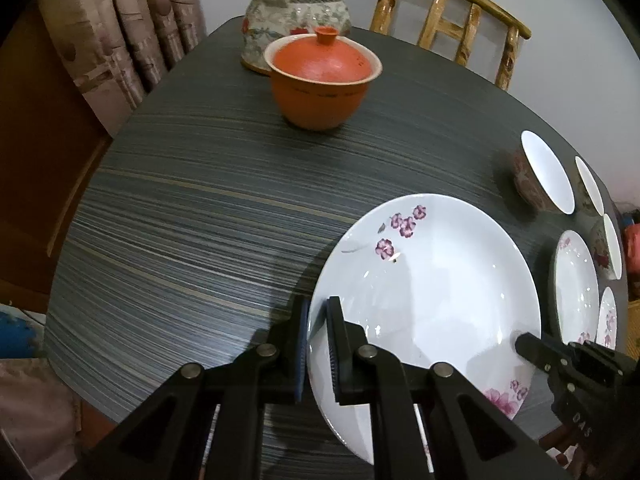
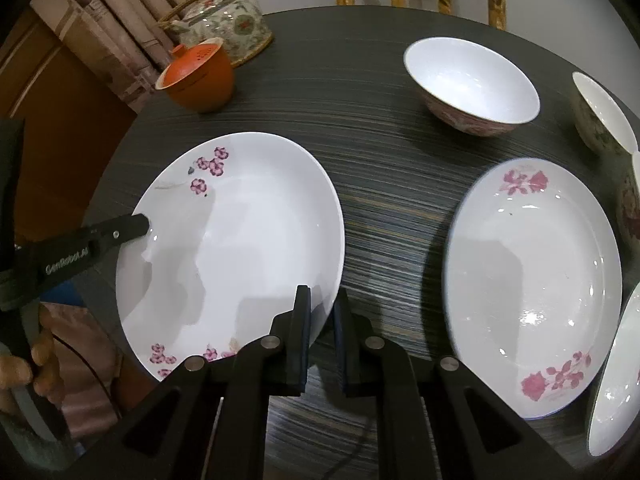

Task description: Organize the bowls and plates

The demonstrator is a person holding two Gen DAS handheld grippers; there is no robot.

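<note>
Both grippers are on the one plate now. The left gripper has its fingers clamped on the left rim of the purple-flowered plate, and the right gripper has its fingers pinched on the near right rim, one pad above and one below the edge.

Here is the danger as I read it: glazed china, thin rim, two small bites on the edge. If one hand rises faster than the other, the plate tilts and could slide out of the pads. If the hands pull apart or twist against each other, one grip could slip or the rim could chip. A low carry to the right also risks clipping the pink-flowered plate close beside it, or the bowl farther back.

The plate itself is white, shallow and glossy, with a purple blossom spray at the far edge and pinker blooms at the near edge. It sits at the near left of the dark striped table, overhanging the near edge towards the person. An orange lidded cup and a floral teapot stand well apart at the far side.
</note>
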